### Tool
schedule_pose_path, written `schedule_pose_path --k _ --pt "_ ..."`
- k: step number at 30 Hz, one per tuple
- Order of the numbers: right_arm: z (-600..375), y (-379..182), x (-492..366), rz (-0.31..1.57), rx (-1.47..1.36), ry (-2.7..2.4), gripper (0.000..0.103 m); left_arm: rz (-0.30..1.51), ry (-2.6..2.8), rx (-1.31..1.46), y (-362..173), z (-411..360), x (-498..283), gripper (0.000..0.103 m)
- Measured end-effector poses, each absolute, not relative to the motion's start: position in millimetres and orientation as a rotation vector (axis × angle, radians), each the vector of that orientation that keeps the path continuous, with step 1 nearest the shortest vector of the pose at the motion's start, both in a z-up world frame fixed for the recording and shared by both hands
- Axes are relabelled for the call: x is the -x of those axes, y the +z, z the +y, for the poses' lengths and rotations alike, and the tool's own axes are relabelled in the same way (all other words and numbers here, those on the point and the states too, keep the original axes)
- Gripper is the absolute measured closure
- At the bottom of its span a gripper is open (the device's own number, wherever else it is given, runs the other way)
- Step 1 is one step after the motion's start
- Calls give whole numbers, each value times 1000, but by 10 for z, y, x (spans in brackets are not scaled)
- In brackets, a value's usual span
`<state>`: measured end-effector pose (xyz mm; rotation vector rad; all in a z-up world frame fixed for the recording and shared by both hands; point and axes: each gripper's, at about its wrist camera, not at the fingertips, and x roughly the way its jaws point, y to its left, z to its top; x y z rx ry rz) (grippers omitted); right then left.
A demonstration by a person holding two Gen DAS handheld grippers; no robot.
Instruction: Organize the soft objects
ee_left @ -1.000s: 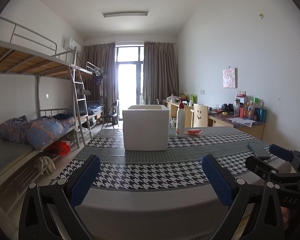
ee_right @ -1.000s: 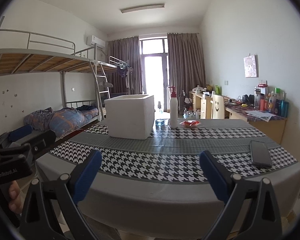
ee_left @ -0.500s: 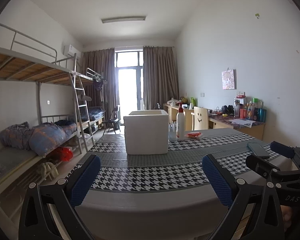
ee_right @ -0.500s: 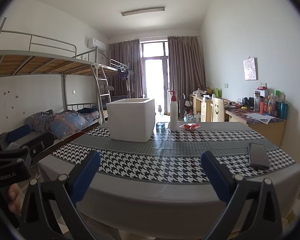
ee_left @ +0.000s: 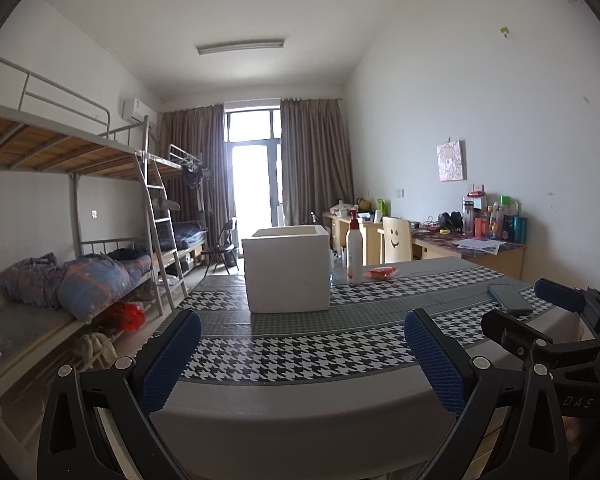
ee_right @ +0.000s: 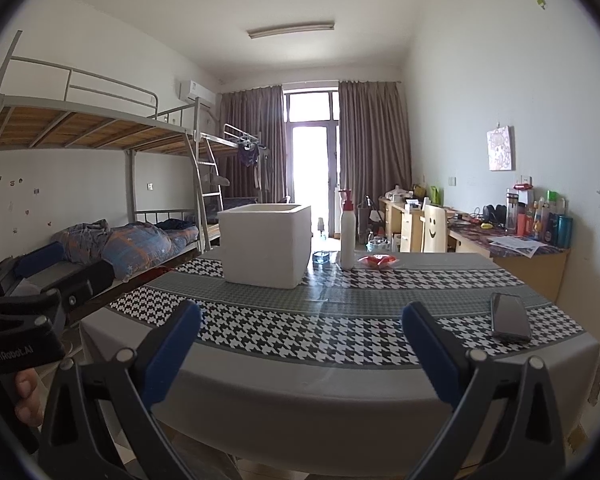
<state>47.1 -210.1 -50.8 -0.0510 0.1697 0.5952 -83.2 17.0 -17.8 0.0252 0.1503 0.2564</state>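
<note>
A white foam box (ee_left: pixel 288 272) (ee_right: pixel 266 246) stands open-topped on the far half of a table with a houndstooth cloth (ee_left: pixel 300 344) (ee_right: pixel 340 320). A small red-and-white packet (ee_left: pixel 380 273) (ee_right: pixel 378 260) lies to its right, beyond a white pump bottle (ee_left: pixel 354 248) (ee_right: pixel 347 236). My left gripper (ee_left: pixel 302 360) hovers open at the table's near edge, holding nothing. My right gripper (ee_right: pixel 302 346) is open beside it, also empty. Each gripper shows in the other's view: the right one (ee_left: pixel 560 312) and the left one (ee_right: pixel 40 288).
A dark phone (ee_left: pixel 510 299) (ee_right: pixel 510 317) lies near the table's right edge. A small glass dish (ee_right: pixel 322 257) sits between box and bottle. Bunk beds with bedding (ee_left: pixel 92 280) line the left wall; cluttered desks (ee_right: pixel 520 240) line the right wall.
Both views have tilted up a little, so the table and box sit lower in frame. Both grippers have stayed open and empty at the near edge.
</note>
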Motion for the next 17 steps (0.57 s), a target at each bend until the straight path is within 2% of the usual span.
schedule_pose_path --k 17 --pt "-2064 -527 -510 188 51 594 1 177 246 -20 -222 195 799 1"
